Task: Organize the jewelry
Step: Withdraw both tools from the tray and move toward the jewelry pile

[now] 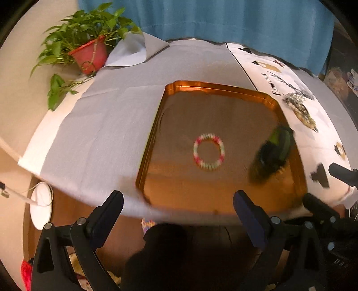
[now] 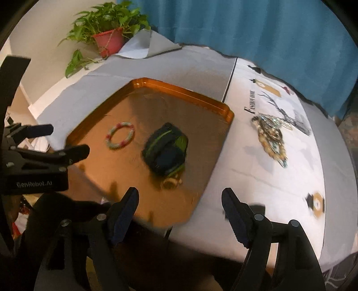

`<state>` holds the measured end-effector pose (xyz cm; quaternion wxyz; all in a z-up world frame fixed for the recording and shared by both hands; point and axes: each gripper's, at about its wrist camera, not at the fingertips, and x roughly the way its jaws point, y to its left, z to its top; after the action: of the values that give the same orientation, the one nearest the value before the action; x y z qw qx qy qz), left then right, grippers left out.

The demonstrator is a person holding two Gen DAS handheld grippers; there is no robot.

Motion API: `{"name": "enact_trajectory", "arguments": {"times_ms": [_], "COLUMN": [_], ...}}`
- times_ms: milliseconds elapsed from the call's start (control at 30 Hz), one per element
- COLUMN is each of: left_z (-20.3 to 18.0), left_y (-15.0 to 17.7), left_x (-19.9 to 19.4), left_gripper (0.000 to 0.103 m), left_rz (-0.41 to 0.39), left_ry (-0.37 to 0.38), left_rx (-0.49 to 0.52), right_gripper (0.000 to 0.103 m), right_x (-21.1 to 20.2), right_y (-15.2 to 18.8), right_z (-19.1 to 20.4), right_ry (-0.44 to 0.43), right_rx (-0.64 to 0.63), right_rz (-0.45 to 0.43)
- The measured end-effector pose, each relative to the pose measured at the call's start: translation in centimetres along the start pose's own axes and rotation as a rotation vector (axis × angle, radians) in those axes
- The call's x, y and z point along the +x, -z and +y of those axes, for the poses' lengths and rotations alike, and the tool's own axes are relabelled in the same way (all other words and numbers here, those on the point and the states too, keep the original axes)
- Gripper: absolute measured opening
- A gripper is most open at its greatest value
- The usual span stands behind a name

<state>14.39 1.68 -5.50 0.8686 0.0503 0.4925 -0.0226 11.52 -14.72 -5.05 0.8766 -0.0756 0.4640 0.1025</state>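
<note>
Showing jewelry pile (image 2: 269, 136) sharply: right view only.

Bracelet (image 1: 208, 151) left of pouch (image 2: 166, 148) in tray (image 2: 185, 90), jewelry pile (image 2: 269, 136) right

A teal curtain (image 1: 235, 20) hung in vertical folds across the back of the scene, directly behind the tabletop (image 1: 100, 125). The tabletop was covered by a grey cloth, one rear corner of which was folded up against the plant. A white printed sheet (image 2: 279, 174) with black and gold motifs covered the right portion of the tabletop. A plain cream wall (image 1: 20, 89) stood to the left. A potted plant (image 2: 107, 29) in a red pot stood at the rear left corner, with green stems trailing over the edge. Below the left edge, a brown floor (image 1: 67, 208) was visible, with a round white object (image 1: 41, 206) and a pale cord on it. Lighting was warm and indoor.
</note>
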Motion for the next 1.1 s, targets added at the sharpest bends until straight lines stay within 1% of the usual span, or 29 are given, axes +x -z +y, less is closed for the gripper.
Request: {"name": "enact_trajectory", "arguments": {"times_ms": [100,233,367,500,733,933,1100], "left_z": [-0.2,-0.6,-1.0,-1.8,-3.0,-3.5,-3.8], "left_y": [2.3,4.4,5.9,7.2,8.8,9.2,9.1], "left_x": [-3.0,-6.2,-9.4,-12.1,-14.4,-14.9,-14.5], "left_gripper": [0.098,0.098,0.098,0.098,0.098,0.098,0.098], "left_rz": [-0.028,-0.067,-0.118,-0.168,-0.203,-0.21,-0.193], "left_ry": [0.008,-0.003,0.0,0.003,0.005,0.007,0.01], "left_rx": [-0.002,0.006,0.01,0.036,0.069,0.081,0.085], "right_gripper": [0.077,0.077,0.077,0.077,0.077,0.077,0.077], "right_x": [-2.7,-6.0,-9.1,-11.4,-13.7,-14.3,-14.0], "right_y": [1.4,3.3,4.9,6.4,8.2,8.9,9.1], "right_z": [-0.1,0.1,0.3,0.5,0.7,0.4,-0.2], "right_ry": [-0.003,0.025,0.048,0.061,0.064,0.066,0.063], "right_rx": [0.034,0.051,0.069,0.074,0.084,0.098,0.111], "right_rz": [-0.025,-0.062,-0.099,-0.128,-0.152,-0.159,-0.151]}}
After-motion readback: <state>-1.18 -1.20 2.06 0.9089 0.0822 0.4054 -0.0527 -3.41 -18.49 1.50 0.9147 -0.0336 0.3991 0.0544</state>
